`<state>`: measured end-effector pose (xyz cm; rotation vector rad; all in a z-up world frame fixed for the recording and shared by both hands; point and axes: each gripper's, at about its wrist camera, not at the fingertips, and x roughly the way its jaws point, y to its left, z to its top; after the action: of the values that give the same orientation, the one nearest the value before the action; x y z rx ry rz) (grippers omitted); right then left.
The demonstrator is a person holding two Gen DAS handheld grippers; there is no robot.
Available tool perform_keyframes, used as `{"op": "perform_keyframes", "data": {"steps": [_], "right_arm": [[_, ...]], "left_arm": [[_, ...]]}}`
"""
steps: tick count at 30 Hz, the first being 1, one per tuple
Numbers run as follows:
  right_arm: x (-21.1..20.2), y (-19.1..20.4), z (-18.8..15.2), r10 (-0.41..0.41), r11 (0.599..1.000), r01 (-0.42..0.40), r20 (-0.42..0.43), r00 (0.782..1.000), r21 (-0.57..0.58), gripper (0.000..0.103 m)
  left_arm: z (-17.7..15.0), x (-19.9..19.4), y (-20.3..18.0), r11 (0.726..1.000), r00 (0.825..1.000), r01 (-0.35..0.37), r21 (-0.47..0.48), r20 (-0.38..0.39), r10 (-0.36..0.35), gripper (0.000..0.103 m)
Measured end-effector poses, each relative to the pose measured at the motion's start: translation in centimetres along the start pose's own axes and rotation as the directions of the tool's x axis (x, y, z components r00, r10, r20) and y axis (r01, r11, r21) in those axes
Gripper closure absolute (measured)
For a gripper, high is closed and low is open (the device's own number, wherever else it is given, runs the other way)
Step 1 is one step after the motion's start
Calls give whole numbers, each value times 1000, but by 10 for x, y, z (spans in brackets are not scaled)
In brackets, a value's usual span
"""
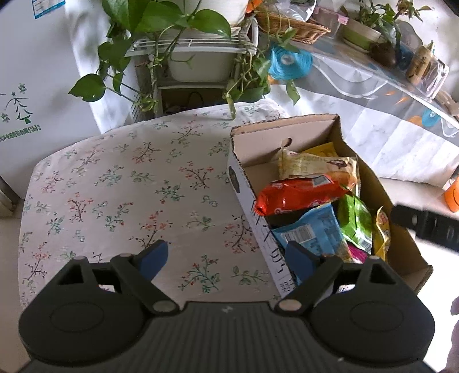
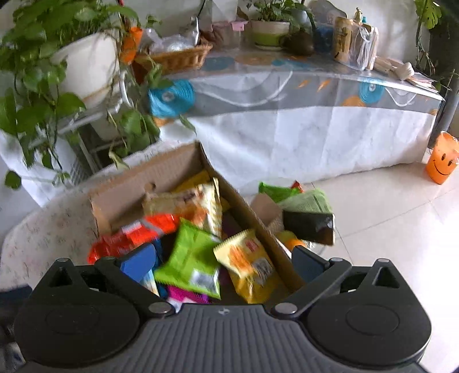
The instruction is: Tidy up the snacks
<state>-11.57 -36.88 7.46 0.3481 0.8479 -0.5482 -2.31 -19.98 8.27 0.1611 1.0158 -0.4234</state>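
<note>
An open cardboard box stands on the right part of a floral-cloth table. It holds several snack packets: a red one, a beige one, a blue one and a green one. My left gripper is open and straddles the box's near left wall, one finger over the cloth, one over the blue packet. My right gripper is open wide above the green packet and a yellow packet, holding nothing. Its right finger hangs outside the box's right wall.
More packets, green and dark, lie in a pile right of the box. Behind are trailing pot plants, a wicker basket on a plastic-covered table, and an orange smiley bag on the tiled floor.
</note>
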Motion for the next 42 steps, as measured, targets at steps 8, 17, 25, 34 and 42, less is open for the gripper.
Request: {"op": "perform_keyframes", "data": {"steps": [8,17,25,34,42], "right_arm": [[1,0,-15,-25,999,23,-38,999,-29,0],[5,5,-17,-26,997,22,-59,998,-70,0],[6,9,-16,-22,996,17,-63,998,-87,0],[7,7,-16,-31,996,25,-68,997,-87,0],[8,9,-15,-40,994,34,-63,997,-103,0]], "left_arm": [[0,2,-5,999,999,-33,20,-1,33,14],[-2,8,-8,997,998,-61,40,-13,61,14],[-2,11,-11,996,997,-69,49,-24,71,14],[-2,12,-13,995,996,-79,56,-25,81,13],[-1,10,-14,995,997,-78,65,-19,79,13]]}}
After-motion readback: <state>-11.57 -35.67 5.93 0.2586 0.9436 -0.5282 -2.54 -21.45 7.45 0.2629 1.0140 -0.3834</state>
